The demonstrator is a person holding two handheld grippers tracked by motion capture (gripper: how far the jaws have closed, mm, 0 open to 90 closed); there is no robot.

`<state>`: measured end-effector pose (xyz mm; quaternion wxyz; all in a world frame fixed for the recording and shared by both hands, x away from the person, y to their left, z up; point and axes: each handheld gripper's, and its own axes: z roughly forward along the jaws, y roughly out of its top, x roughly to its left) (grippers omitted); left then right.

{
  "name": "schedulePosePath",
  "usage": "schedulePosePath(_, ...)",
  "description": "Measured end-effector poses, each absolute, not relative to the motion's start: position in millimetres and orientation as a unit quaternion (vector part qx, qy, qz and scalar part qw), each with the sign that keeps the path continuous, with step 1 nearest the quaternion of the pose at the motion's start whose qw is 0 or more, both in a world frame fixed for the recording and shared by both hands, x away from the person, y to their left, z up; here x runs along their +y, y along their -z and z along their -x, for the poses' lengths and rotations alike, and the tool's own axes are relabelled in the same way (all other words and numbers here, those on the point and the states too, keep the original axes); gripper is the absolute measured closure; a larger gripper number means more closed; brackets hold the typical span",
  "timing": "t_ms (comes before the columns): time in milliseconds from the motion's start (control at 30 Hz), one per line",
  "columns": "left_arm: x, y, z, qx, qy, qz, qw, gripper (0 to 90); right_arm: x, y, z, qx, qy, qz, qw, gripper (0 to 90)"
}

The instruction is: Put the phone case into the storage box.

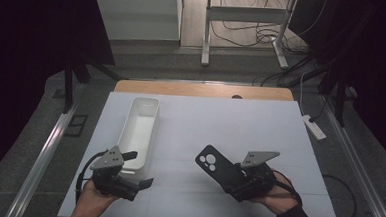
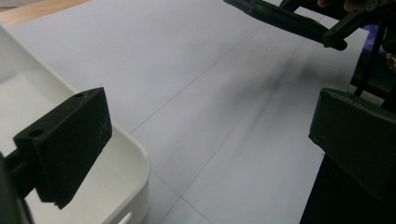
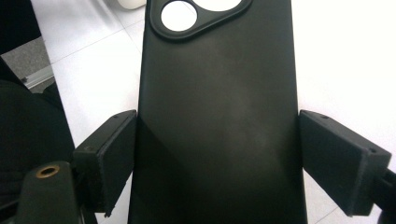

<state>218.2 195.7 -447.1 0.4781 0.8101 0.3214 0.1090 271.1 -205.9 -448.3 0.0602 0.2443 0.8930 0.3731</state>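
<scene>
A black phone case (image 3: 217, 116) is gripped across its width by the right hand-held gripper (image 3: 217, 158), whose two black pads are pressed against the case's long edges, so the jaws are held wide apart by the case itself. In the right gripper view the case is seen with its back upward, and the camera cut-out with round openings lies at the end farthest from the jaws. In the high view the phone case (image 1: 215, 165) is seen lifted off the white surface (image 1: 205, 124) in the front right part of it, slanted up and to the left, away from the right hand-held gripper (image 1: 240, 178), which is held by the person's right hand (image 1: 276, 195). In the left gripper view the case (image 2: 280, 17) and the gripper holding it are seen at the upper right, above the surface. The left hand-held gripper (image 1: 137, 170) is held by the left hand (image 1: 94, 193) at the front left, and its jaws are spread wide with nothing between them. One of its pads is seen over the near end of a long white tray (image 1: 140, 128), just beside the tray's rounded corner (image 2: 135, 158); whether the rim is touched cannot be told. The tray is laid lengthwise on the left part of the surface, well apart from the case.
</scene>
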Motion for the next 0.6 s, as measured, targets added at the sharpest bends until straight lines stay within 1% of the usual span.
schedulePosePath(600,171,450,-235,0.279,-0.087,-0.823,0.488,0.0,-218,446,-254,0.889,-0.389,-0.236,0.054,15.5)
